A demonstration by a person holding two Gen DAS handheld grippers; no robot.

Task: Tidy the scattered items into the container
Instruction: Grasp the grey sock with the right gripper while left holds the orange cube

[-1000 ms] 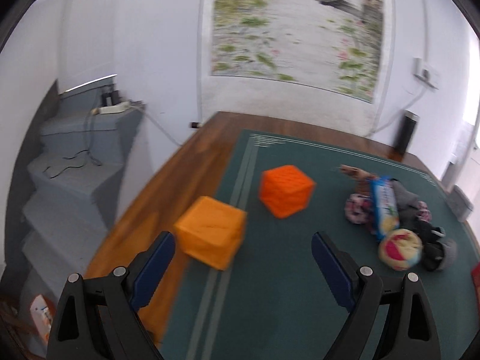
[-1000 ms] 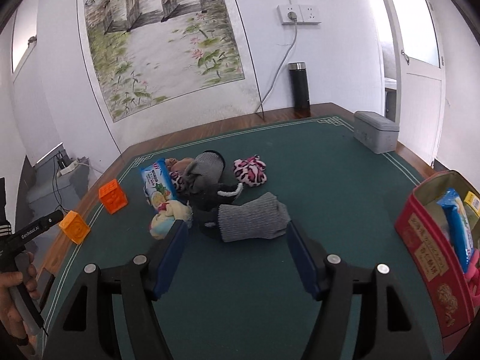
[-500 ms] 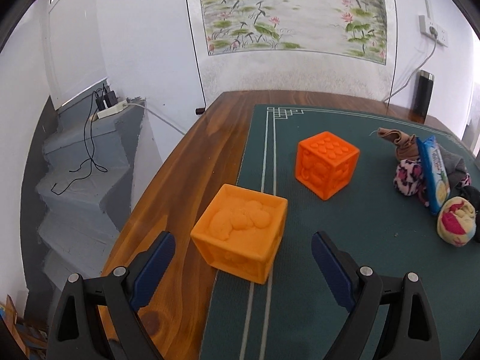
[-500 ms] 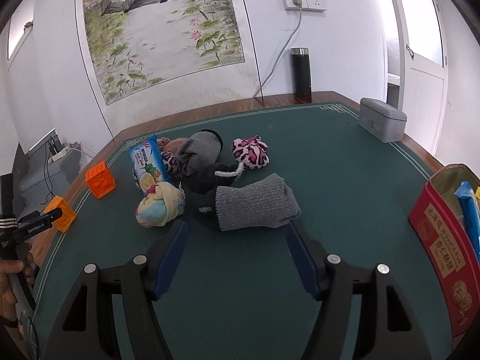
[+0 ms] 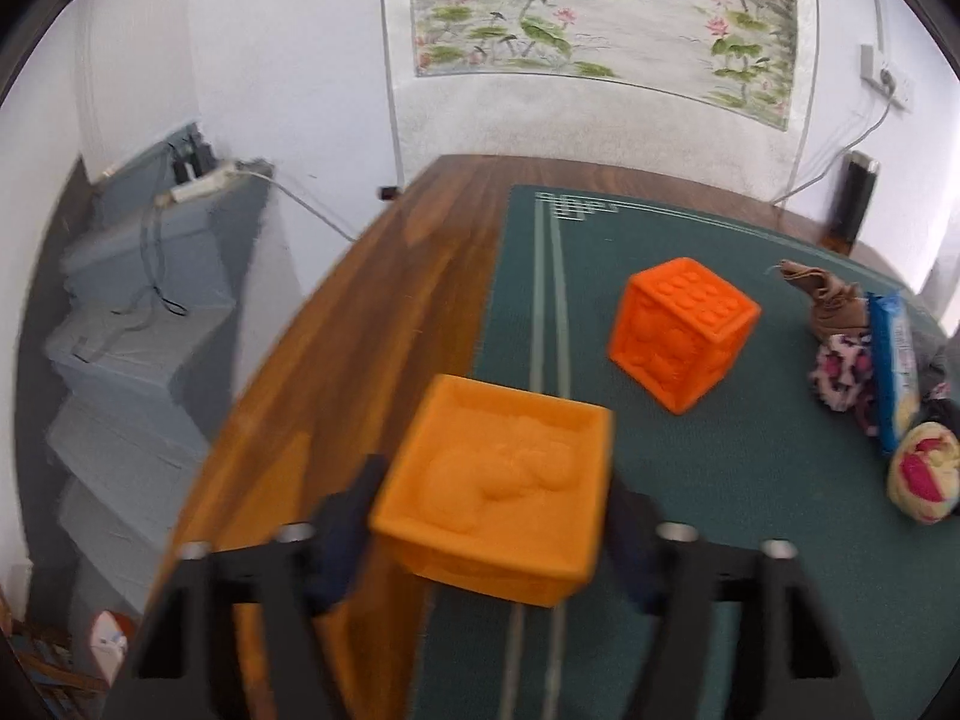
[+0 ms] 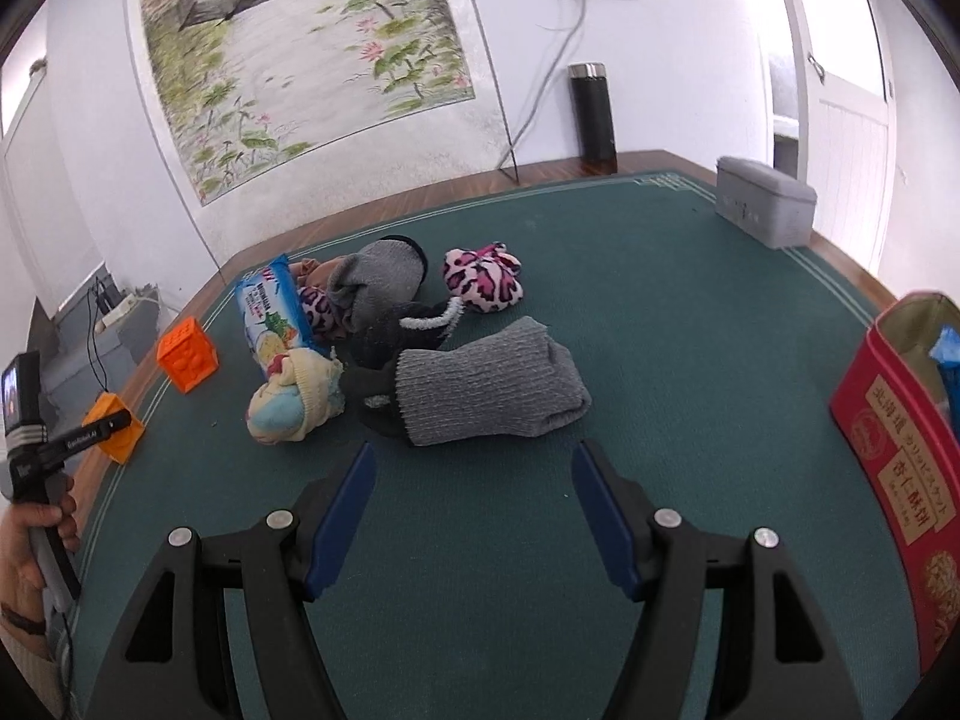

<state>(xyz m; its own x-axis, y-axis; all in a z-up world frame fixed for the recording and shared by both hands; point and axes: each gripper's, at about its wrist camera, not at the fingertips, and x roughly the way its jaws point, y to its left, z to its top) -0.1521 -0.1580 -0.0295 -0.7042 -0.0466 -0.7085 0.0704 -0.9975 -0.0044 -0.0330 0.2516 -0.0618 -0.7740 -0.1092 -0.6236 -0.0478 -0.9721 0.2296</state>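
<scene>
In the left wrist view my left gripper [image 5: 492,516] has its fingers on both sides of a light orange cube [image 5: 498,486] at the green mat's left edge. A darker orange cube [image 5: 681,333] stands beyond it. In the right wrist view my right gripper [image 6: 471,510] is open and empty, just in front of a grey sock [image 6: 489,390]. Behind it lie a pastel sock ball [image 6: 294,399], a blue snack packet [image 6: 270,315], a leopard-print sock ball [image 6: 483,279] and dark socks. The red tin [image 6: 900,450] stands at the right, holding packets.
A grey box [image 6: 765,207] sits at the mat's far right. A black flask [image 6: 594,111] stands by the wall. Bare wooden tabletop [image 5: 384,324] borders the mat on the left, with grey steps [image 5: 138,324] beyond the table edge.
My left gripper has moved forward over the light orange cube and its fingers have closed in against the cube's sides. My right gripper has drifted slightly closer to the grey sock.
</scene>
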